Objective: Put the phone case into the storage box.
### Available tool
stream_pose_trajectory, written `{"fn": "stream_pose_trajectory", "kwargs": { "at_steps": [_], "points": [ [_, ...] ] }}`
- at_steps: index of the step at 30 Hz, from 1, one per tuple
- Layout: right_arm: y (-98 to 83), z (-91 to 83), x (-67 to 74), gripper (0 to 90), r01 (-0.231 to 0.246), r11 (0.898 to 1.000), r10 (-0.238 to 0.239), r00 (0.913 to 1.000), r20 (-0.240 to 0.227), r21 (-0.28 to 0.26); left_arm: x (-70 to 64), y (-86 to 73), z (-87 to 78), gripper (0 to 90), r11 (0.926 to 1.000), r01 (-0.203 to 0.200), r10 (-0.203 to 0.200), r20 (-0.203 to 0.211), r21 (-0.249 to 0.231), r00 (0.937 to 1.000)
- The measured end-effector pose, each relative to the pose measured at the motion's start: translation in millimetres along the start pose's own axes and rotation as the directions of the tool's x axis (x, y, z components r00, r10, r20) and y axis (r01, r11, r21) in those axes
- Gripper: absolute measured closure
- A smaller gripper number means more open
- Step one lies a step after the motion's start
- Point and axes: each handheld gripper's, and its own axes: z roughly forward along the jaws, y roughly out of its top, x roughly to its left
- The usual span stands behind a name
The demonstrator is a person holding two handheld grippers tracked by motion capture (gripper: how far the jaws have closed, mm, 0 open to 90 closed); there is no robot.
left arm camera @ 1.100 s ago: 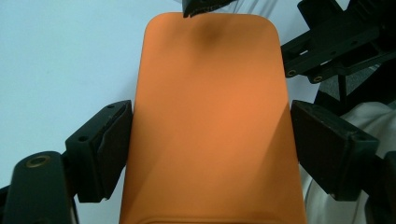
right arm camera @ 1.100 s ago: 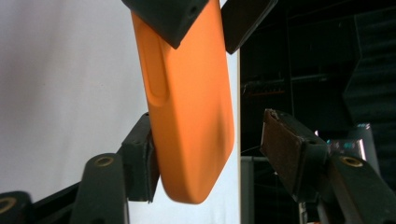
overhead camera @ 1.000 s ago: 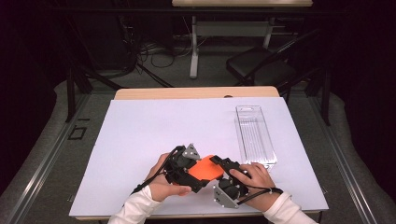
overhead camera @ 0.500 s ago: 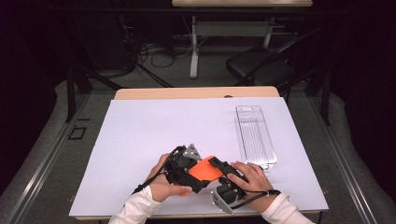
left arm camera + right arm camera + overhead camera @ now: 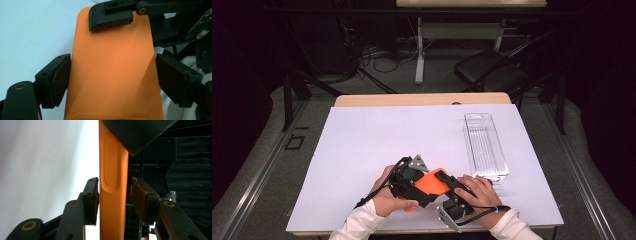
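An orange phone case (image 5: 432,182) is held just above the white table sheet, near its front edge, between a person's two hands. My left gripper (image 5: 112,77) is shut on the case (image 5: 112,62) across its width, with a pad (image 5: 58,77) pressed on each long edge. My right gripper (image 5: 115,195) straddles the thin far end of the case (image 5: 112,157). Its left pad (image 5: 92,200) touches one face, and a narrow gap shows at the other pad. In the high view the left gripper (image 5: 424,189) and the right gripper (image 5: 446,179) meet at the case.
A clear plastic tray (image 5: 484,145) lies lengthwise on the right part of the white sheet (image 5: 377,140), just beyond the right hand. A dark chair (image 5: 492,75) and cables stand on the floor past the table's far edge.
The right hand has drawn slightly nearer to the case. The left hand and the case hold about the same place.
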Motion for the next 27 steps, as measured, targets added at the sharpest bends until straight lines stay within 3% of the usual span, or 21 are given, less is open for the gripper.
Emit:
{"fn": "stream_pose_trajectory", "kwargs": {
  "at_steps": [19,27],
  "points": [
    [1.8,0.3,2.5,70.0,0.032,0.999,-0.032,0.9991,0.027,-0.012,-0.7,0.3,1.5,16.3,1.0,0.008,-0.008,0.025,-0.004,0.9997],
    [2.6,-0.3,2.5,76.1,0.044,0.999,-0.044,0.9985,0.034,-0.017,1.2,-0.3,2.0,16.3,0.9995,0.03,-0.03,0.047,-0.006,0.9984]
  ]
}}
